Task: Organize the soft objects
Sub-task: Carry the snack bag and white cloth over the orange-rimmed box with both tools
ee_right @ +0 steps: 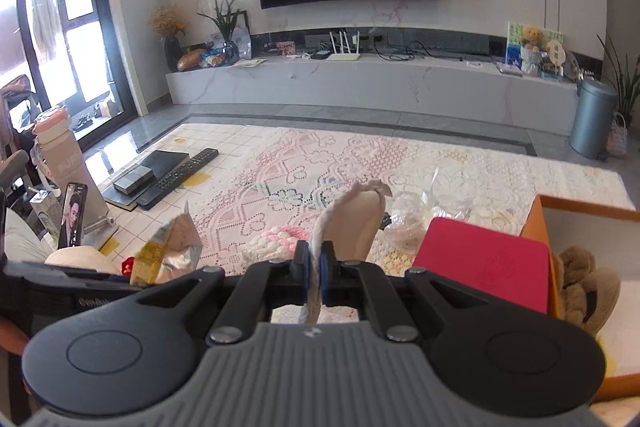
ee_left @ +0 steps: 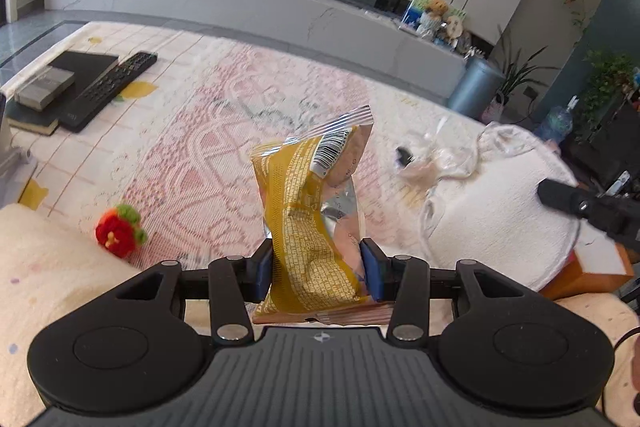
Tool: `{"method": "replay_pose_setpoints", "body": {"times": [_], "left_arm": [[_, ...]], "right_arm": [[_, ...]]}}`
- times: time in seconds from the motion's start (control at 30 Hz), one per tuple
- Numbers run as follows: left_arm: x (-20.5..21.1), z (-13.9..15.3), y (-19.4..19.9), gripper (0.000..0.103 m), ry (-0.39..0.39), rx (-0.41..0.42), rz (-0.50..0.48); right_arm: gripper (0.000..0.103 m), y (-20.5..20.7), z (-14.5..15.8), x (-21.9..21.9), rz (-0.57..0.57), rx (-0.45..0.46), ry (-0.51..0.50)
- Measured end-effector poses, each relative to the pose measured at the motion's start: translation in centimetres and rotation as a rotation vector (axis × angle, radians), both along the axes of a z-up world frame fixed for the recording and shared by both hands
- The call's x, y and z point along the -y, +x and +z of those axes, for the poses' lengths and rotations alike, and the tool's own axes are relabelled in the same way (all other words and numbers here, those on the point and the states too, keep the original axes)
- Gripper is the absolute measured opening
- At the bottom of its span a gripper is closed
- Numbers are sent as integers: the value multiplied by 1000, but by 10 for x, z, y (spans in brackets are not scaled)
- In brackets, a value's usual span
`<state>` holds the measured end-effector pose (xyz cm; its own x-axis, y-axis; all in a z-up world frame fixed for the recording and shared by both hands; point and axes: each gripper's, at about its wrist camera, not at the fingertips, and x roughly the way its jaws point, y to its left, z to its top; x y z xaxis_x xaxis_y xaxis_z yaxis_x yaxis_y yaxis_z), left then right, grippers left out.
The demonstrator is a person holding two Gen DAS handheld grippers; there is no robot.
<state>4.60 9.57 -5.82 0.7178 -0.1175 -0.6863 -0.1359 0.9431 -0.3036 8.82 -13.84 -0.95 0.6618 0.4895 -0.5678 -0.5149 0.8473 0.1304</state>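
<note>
Living room, TV wall behind, pink-and-cream lace cloth [ee_left: 224, 147] over the work surface. Left gripper [ee_left: 318, 267] is clamped on a yellow snack packet [ee_left: 312, 227], pads pressing its lower half, packet standing up beyond the fingers. Right gripper [ee_right: 316, 269] is pinched fully closed on a flat beige cloth piece [ee_right: 352, 223] that sticks up past the fingertips.

Done, as far as I can judge: a plush toy [ee_right: 584, 283] already sits in the orange box [ee_right: 540, 227], right of the right fingers, next to a red pad [ee_right: 484, 259].

Left: both held items aren't placed yet. On the cloth, a red knitted flower [ee_left: 118, 231] sits left of the left fingers, a pink-white knitted piece [ee_right: 276, 239] just beyond the right fingers, and a crumpled clear bag [ee_left: 436, 159] ahead to the right. Roughly early-to-mid.
</note>
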Motion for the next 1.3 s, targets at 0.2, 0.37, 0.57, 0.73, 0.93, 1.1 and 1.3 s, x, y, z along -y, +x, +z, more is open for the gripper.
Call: {"method": "replay_pose_setpoints", "body": {"times": [0.2, 0.37, 0.57, 0.73, 0.93, 1.1, 1.3], "left_arm": [[28, 33, 9, 51, 15, 47, -81], [55, 48, 24, 51, 12, 71, -160], [92, 58, 42, 51, 16, 87, -245], [122, 67, 58, 51, 18, 108, -315], [154, 70, 89, 51, -22, 85, -383], [187, 69, 113, 51, -72, 65, -445], [238, 51, 139, 51, -128, -5, -531]], "right_arm": [[3, -3, 18, 16, -7, 30, 9], [3, -1, 31, 34, -36, 66, -19], [3, -1, 43, 59, -99, 119, -39], [3, 7, 46, 86, -160, 132, -46], [3, 13, 48, 126, -227, 165, -84], [3, 31, 42, 167, -294, 131, -85], [3, 46, 34, 207, -360, 98, -111]]}}
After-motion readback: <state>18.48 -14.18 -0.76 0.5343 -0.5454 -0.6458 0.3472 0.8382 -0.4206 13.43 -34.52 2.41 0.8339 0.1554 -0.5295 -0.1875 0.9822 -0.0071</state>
